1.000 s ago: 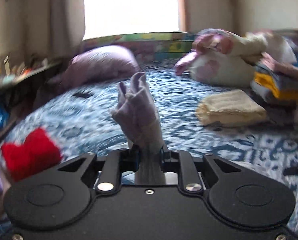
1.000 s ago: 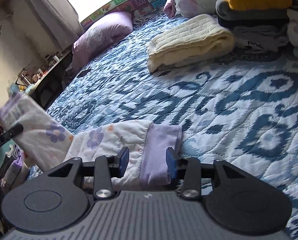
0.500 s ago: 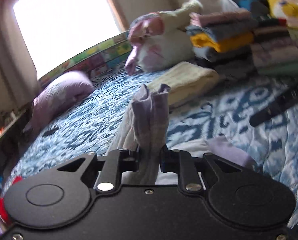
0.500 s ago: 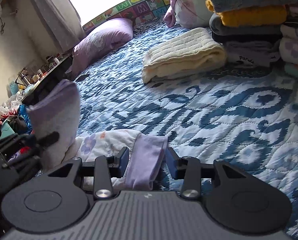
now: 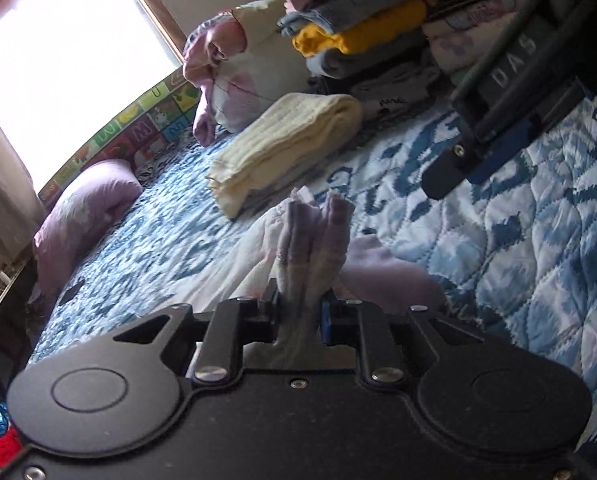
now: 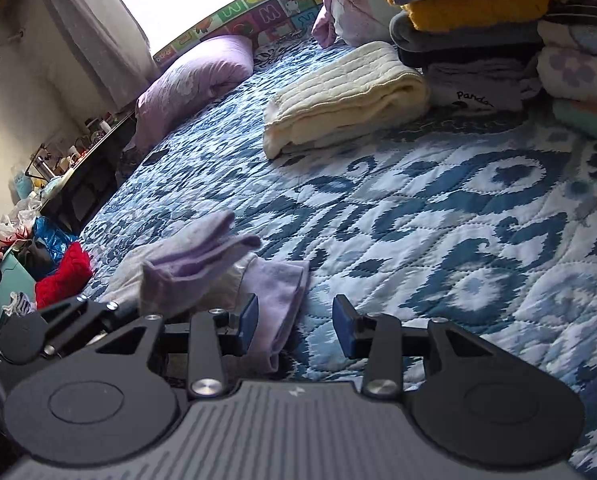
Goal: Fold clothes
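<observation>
A small white floral garment with lilac cuffs (image 6: 276, 296) lies on the blue patterned quilt (image 6: 438, 216). My left gripper (image 5: 298, 312) is shut on one lilac cuff (image 5: 314, 236), bunched upright between its fingers, low over the garment's other lilac cuff (image 5: 382, 272). In the right wrist view the left gripper (image 6: 98, 312) shows at the left, holding that cuff (image 6: 194, 256) over the garment. My right gripper (image 6: 294, 324) is open and empty, its left pad beside the lying cuff. It shows at the top right of the left wrist view (image 5: 510, 92).
A folded cream knit (image 6: 346, 100) lies further up the bed. Stacks of folded clothes (image 6: 478, 20) stand at the right. A lilac pillow (image 6: 190, 80) lies by the window. A red garment (image 6: 62, 276) and clutter sit beyond the bed's left edge.
My left gripper has carried its cuff over to the right and down onto the other end of the garment. My right gripper has opened, let go of its lilac cuff and drawn slightly right.
</observation>
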`<act>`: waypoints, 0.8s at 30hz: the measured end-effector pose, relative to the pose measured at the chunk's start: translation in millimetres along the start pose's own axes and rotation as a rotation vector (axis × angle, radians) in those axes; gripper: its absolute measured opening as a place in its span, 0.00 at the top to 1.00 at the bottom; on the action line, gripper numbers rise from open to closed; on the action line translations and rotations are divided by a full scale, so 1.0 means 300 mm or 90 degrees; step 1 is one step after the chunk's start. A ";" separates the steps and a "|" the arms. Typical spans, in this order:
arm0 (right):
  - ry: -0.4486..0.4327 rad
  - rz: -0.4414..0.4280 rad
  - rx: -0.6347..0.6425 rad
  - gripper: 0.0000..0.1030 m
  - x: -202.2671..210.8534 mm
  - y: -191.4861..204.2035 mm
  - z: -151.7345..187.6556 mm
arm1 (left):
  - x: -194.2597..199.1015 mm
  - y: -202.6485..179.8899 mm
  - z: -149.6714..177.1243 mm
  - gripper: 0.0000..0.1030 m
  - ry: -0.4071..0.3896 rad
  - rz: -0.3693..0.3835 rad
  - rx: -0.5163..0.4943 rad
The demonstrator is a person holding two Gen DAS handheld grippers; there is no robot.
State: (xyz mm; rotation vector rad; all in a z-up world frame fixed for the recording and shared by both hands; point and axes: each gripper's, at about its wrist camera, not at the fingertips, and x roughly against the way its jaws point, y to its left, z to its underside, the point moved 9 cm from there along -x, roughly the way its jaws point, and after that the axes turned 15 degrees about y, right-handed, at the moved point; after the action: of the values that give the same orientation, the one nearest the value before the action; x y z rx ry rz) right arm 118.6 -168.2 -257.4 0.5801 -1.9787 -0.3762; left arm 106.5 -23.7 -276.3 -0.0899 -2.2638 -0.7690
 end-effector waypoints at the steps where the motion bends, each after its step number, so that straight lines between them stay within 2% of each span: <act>1: 0.000 0.000 -0.001 0.59 0.000 -0.003 -0.001 | -0.006 -0.011 0.000 0.80 0.002 0.003 -0.003; 5: -0.001 0.000 -0.007 0.59 0.001 -0.009 -0.005 | 0.027 -0.036 0.002 0.62 -0.012 0.050 -0.013; 9: -0.005 0.000 0.000 0.59 0.013 0.011 -0.013 | 0.090 -0.052 0.006 0.61 -0.035 0.114 -0.022; 11: -0.009 0.002 0.013 0.59 0.019 0.036 -0.022 | 0.143 -0.006 0.018 0.61 -0.047 0.144 -0.007; 15: -0.023 0.010 0.055 0.59 0.023 0.115 -0.049 | 0.208 0.170 0.071 0.61 -0.060 0.157 0.083; 21: -0.039 0.041 0.166 0.59 -0.030 0.300 -0.059 | 0.131 0.459 0.189 0.66 -0.021 0.125 0.257; 24: -0.045 0.084 0.230 0.59 -0.075 0.374 -0.055 | 0.081 0.521 0.211 0.66 -0.013 0.152 0.329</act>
State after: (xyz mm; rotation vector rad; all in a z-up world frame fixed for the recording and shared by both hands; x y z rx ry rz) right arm 115.4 -62.3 -211.3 0.6644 -2.1557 0.0468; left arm 93.1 135.5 -216.8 -0.1198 -2.3452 -0.0481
